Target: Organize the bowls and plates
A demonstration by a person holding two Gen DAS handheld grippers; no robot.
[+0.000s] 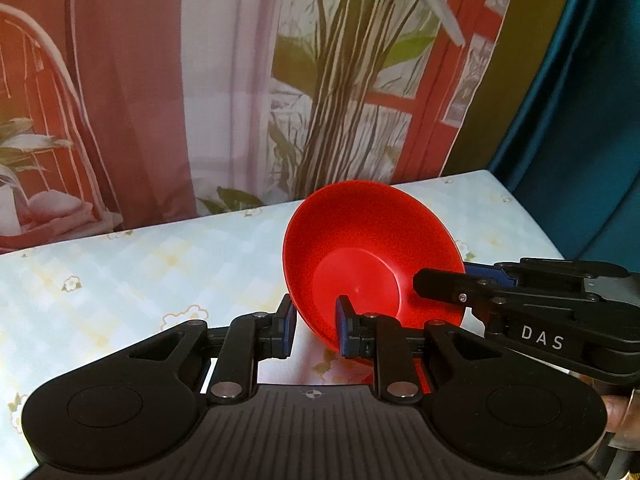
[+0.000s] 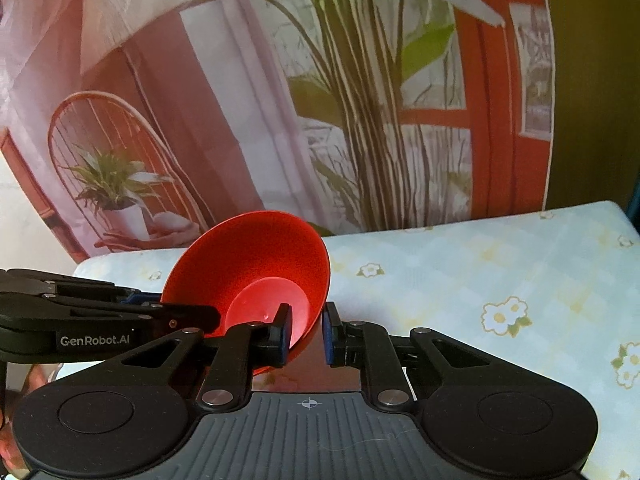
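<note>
A red plastic bowl (image 1: 360, 240) hangs tilted just above the flowered tablecloth, its inside facing both cameras. My left gripper (image 1: 316, 328) is shut on the bowl's near-left rim, one pad inside and one outside the wall. In the right wrist view the red bowl (image 2: 256, 256) sits left of centre, and my right gripper (image 2: 307, 334) is shut on its right rim in the same way. The right gripper (image 1: 440, 284) reaches into the left wrist view from the right edge. The left gripper (image 2: 192, 314) enters the right wrist view from the left edge.
The table (image 1: 120, 280) is covered by a pale checked cloth with small flowers. Behind it hangs a printed backdrop (image 1: 200, 80) showing curtains, a plant and a red window. A teal drape (image 1: 580, 120) hangs at the far right. Part of a person's hand (image 1: 620, 412) shows at the right edge.
</note>
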